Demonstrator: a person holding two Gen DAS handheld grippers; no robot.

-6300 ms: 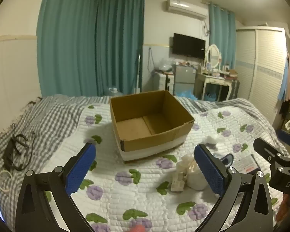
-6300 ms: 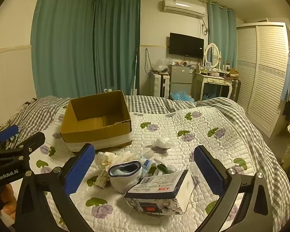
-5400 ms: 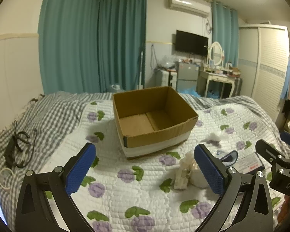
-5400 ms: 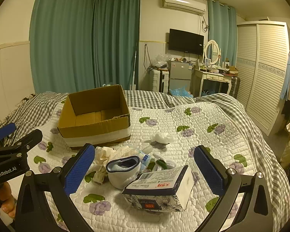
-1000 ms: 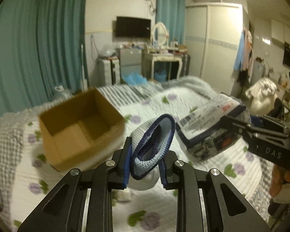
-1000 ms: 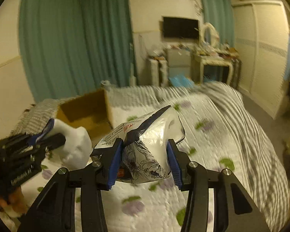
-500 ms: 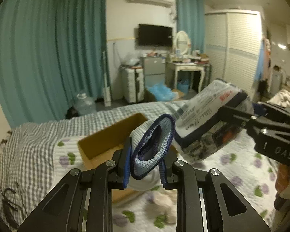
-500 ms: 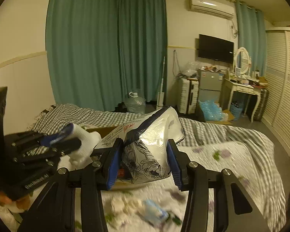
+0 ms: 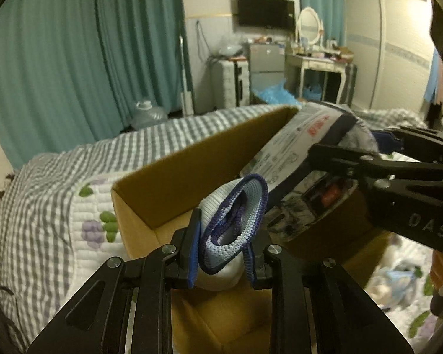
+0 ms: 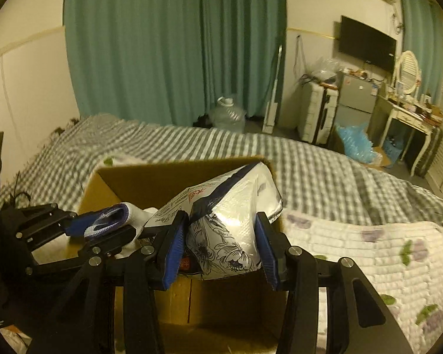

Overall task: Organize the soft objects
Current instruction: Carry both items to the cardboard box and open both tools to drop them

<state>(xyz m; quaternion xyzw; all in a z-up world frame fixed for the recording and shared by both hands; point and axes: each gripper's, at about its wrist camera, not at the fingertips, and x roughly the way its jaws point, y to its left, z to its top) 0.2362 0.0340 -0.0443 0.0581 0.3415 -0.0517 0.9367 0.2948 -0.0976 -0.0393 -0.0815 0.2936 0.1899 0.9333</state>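
Note:
My left gripper (image 9: pixel 221 256) is shut on a rolled white sock with a blue cuff (image 9: pixel 236 221) and holds it over the open cardboard box (image 9: pixel 174 174). My right gripper (image 10: pixel 218 250) is shut on a soft tissue pack with a floral print (image 10: pixel 230 221), also over the box (image 10: pixel 138 183). In the left wrist view the tissue pack (image 9: pixel 304 159) and right gripper sit just right of the sock. In the right wrist view the sock (image 10: pixel 109 218) and left gripper (image 10: pixel 82 227) sit to the left.
The box stands on a bed with a floral quilt (image 10: pixel 369 250) and a grey checked blanket (image 9: pixel 29 191). More small soft items (image 9: pixel 395 280) lie on the quilt right of the box. Teal curtains, a water jug (image 10: pixel 227 115) and furniture stand beyond.
Both grippers closed on the sock and the tissue pack, lifted them off the quilt and carried them over the box. In the last half second both moved closer and lower over the box opening.

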